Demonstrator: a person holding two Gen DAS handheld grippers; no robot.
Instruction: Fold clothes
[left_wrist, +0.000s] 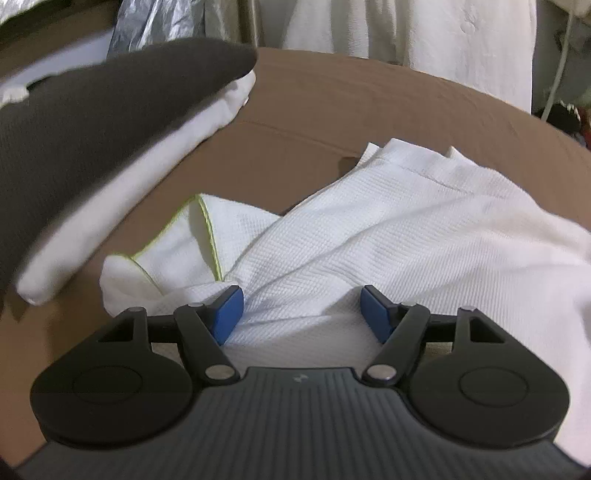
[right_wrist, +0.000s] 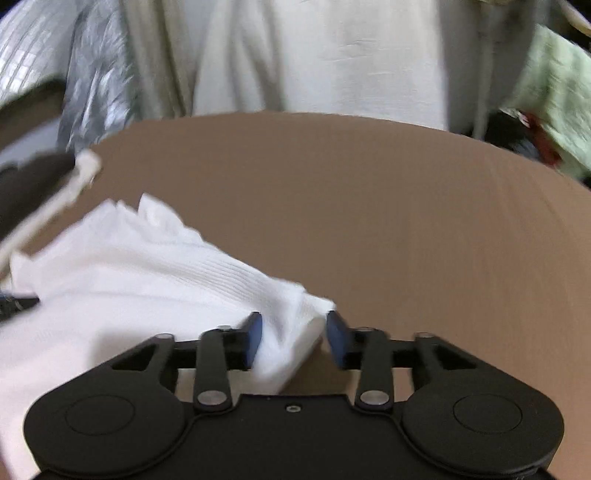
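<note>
**Two grippers, jaws apart, over a white shirt on a brown table**

Left wrist view: the left gripper (left_wrist: 301, 308) hangs low over a white shirt (left_wrist: 388, 236), its blue pads (left_wrist: 227, 314) spread wide with the waffle-weave cloth lying between and under them, not pinched. Just left of the jaws a collar (left_wrist: 192, 236) edged in lime green is folded open. Farther left, beyond the jaws, sits a stack (left_wrist: 92, 173) of folded clothes, dark on top, white beneath. The brown table (left_wrist: 332, 110) runs ahead.

Right wrist view: the right gripper (right_wrist: 294, 341) has its jaws parted around a bunched corner of the shirt (right_wrist: 155, 273), the left pad (right_wrist: 254, 338) touching the cloth, the right one clear. The rest of the shirt spreads left of the jaws; bare table (right_wrist: 406, 221) lies ahead and right.
</note>
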